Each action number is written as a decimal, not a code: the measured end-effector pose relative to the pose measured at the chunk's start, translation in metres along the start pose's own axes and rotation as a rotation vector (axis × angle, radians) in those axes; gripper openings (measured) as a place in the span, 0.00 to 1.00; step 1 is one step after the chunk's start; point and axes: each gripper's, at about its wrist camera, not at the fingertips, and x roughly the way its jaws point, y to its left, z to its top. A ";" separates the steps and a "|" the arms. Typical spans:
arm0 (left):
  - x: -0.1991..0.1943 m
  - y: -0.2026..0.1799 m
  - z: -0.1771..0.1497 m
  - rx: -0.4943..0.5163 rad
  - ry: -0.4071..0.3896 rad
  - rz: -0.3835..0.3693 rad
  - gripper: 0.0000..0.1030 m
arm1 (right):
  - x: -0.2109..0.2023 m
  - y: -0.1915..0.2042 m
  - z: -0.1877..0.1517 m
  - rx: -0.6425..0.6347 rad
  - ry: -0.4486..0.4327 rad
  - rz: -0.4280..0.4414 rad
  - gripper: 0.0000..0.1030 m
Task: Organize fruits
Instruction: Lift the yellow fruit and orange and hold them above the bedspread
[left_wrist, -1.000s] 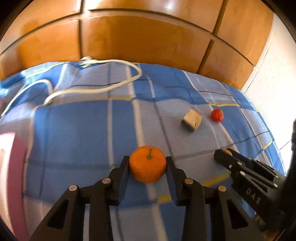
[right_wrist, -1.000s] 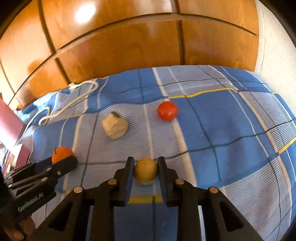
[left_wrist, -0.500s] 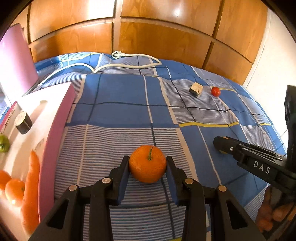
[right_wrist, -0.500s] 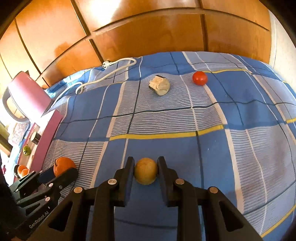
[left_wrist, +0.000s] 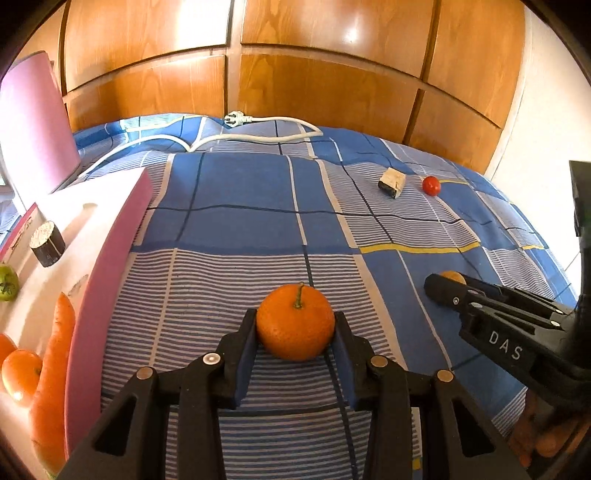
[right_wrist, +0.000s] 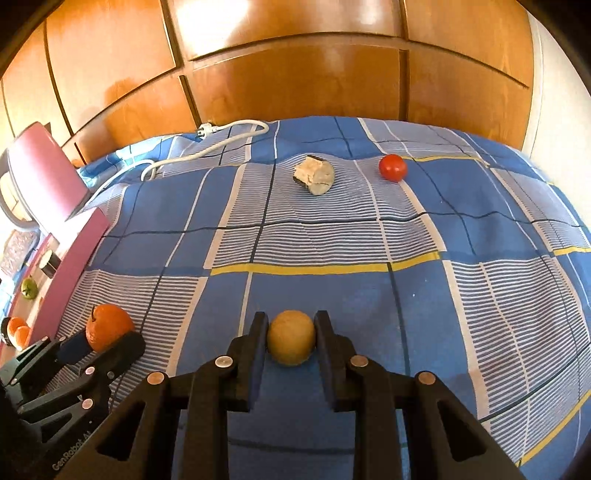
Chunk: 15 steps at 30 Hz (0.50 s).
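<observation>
Reading "DAS", the right hand-held gripper (right_wrist: 291, 338) clamps a tan ball (right_wrist: 291, 342); the left hand-held gripper (left_wrist: 295, 328) clamps an orange (left_wrist: 295, 321).

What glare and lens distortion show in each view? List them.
Left wrist view: bright glare patches on the wooden panels, their seams bowed by the fisheye, corners dark. Right wrist view: the same glare up top, and the checked bedspread bulges like a dome.

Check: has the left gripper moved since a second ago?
Yes. Left gripper, shut on the orange, has pulled back from the tomato toward the pink box, which is newly in view.
</observation>
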 end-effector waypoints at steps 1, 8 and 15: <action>0.000 0.001 0.000 -0.002 -0.001 -0.004 0.39 | 0.000 0.001 0.000 -0.008 -0.002 -0.009 0.25; 0.000 -0.002 -0.001 0.013 -0.004 0.009 0.39 | 0.001 0.006 -0.001 -0.040 -0.011 -0.042 0.25; 0.000 -0.001 -0.001 0.012 -0.008 0.006 0.39 | 0.001 0.007 -0.002 -0.043 -0.017 -0.046 0.25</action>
